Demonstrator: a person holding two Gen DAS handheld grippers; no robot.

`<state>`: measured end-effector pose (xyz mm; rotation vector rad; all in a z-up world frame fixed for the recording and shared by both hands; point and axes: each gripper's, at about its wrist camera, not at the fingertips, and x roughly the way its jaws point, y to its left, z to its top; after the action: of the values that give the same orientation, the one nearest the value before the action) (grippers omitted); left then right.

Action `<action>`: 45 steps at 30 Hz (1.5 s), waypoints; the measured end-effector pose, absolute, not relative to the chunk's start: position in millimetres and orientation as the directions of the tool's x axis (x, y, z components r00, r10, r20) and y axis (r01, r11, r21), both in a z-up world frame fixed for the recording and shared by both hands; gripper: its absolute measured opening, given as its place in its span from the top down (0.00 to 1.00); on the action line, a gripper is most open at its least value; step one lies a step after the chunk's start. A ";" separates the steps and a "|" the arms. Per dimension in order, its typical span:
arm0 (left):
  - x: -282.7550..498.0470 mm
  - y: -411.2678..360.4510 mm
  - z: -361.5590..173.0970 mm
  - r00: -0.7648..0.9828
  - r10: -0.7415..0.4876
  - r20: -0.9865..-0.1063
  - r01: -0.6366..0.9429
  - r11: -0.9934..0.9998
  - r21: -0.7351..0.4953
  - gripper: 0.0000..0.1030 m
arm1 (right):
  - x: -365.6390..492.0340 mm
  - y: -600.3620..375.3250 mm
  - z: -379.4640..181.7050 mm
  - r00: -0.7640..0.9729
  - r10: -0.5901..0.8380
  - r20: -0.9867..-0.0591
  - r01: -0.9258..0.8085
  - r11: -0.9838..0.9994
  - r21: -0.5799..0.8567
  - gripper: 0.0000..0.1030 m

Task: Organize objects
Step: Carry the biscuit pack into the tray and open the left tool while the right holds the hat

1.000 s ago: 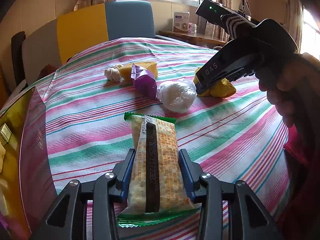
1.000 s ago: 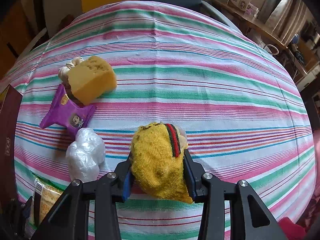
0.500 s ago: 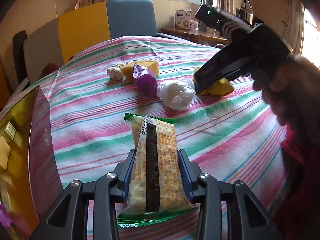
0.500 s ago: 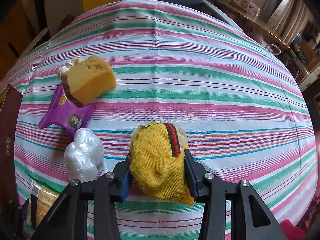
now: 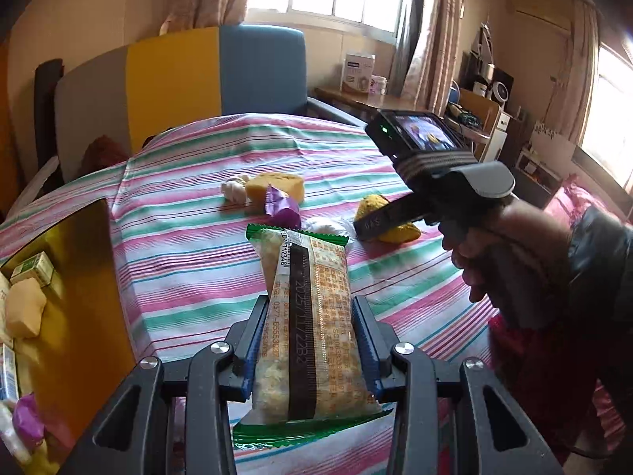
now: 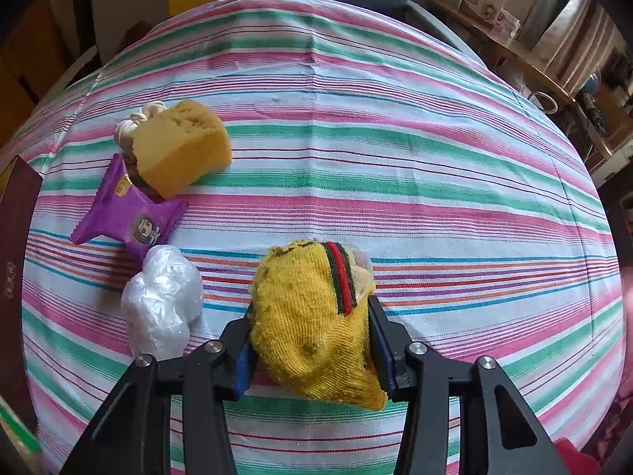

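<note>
My left gripper (image 5: 307, 316) is shut on a green-edged snack packet (image 5: 312, 316) and holds it above the striped tablecloth (image 5: 190, 245). My right gripper (image 6: 310, 316) is shut on a yellow knitted sock (image 6: 312, 324) with a red and green band, close over the cloth; it also shows in the left wrist view (image 5: 379, 223). On the cloth lie a yellow sponge (image 6: 182, 150), a purple snack packet (image 6: 126, 213), a crumpled clear plastic bag (image 6: 162, 304) and a white knotted bundle (image 6: 136, 120).
An open gold-lined box (image 5: 47, 297) with several small items stands at the left table edge. A yellow and blue chair back (image 5: 221, 71) stands beyond the table. A cluttered side desk (image 5: 467, 95) is at the far right.
My left gripper has risen and turned left with the snack packet, so the box shows more. My right gripper keeps hold of the sock and has shifted only slightly.
</note>
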<state>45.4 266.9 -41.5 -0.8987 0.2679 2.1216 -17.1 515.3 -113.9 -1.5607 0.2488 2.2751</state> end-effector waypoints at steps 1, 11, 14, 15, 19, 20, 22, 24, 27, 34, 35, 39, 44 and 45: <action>43.6 263.8 -39.9 -0.429 0.594 -0.681 -0.740 -0.663 -0.113 0.61 | -17.1 514.8 -113.8 -0.319 0.202 -0.926 -0.395 -0.917 -0.064 0.53; 9.2 213.0 -20.3 -0.431 0.580 -0.691 -0.649 -0.732 -0.210 0.61 | -16.1 514.0 -113.0 -0.319 0.217 -0.922 -0.385 -0.919 -0.083 0.53; -22.0 183.0 -21.7 -0.424 0.565 -0.708 -0.560 -0.778 -0.285 0.61 | -15.0 515.5 -112.7 -0.319 0.218 -0.922 -0.384 -0.920 -0.085 0.53; -31.8 174.3 -23.2 -0.429 0.554 -0.714 -0.532 -0.794 -0.296 0.61 | -16.6 515.6 -113.4 -0.318 0.220 -0.922 -0.382 -0.920 -0.087 0.53; -77.8 143.1 -34.7 -0.435 0.496 -0.752 -0.418 -0.851 -0.319 0.61 | -18.3 514.1 -113.7 -0.315 0.228 -0.921 -0.376 -0.921 -0.100 0.53; -86.4 139.3 -37.5 -0.436 0.481 -0.760 -0.398 -0.861 -0.316 0.61 | -18.6 514.2 -113.7 -0.314 0.229 -0.921 -0.375 -0.921 -0.101 0.53; -106.8 133.7 -42.7 -0.438 0.448 -0.779 -0.364 -0.881 -0.302 0.61 | -17.3 512.7 -112.5 -0.314 0.232 -0.921 -0.373 -0.922 -0.105 0.53; -125.9 133.7 -49.1 -0.442 0.420 -0.792 -0.336 -0.897 -0.288 0.61 | -16.2 511.3 -112.1 -0.313 0.235 -0.920 -0.372 -0.922 -0.109 0.53; -152.3 138.3 -61.3 -0.441 0.379 -0.813 -0.307 -0.916 -0.260 0.61 | -16.9 511.3 -112.1 -0.312 0.237 -0.920 -0.370 -0.922 -0.112 0.53; -190.5 139.8 -87.5 -0.408 0.320 -0.855 -0.237 -0.942 -0.239 0.54 | -17.7 510.8 -112.4 -0.311 0.240 -0.920 -0.368 -0.922 -0.116 0.53; -192.3 139.5 -87.1 -0.421 0.311 -0.852 -0.238 -0.944 -0.227 0.51 | -17.8 510.6 -112.3 -0.311 0.241 -0.919 -0.368 -0.922 -0.118 0.53; -189.6 130.6 -77.6 -0.445 0.303 -0.843 -0.229 -0.948 -0.220 0.46 | -18.0 510.4 -112.4 -0.312 0.241 -0.919 -0.367 -0.923 -0.117 0.53; -154.9 119.2 -44.2 -0.555 0.279 -0.784 -0.276 -0.951 -0.143 0.46 | -18.3 510.6 -112.2 -0.312 0.242 -0.919 -0.365 -0.923 -0.119 0.53; -145.9 117.5 -37.5 -0.574 0.282 -0.769 -0.293 -0.947 -0.128 0.46 | -18.2 510.2 -112.3 -0.312 0.243 -0.918 -0.364 -0.923 -0.120 0.53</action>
<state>-145.9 117.5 -37.5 -1.2324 0.0195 2.5320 -18.2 510.2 -112.3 -1.5631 0.1537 2.2739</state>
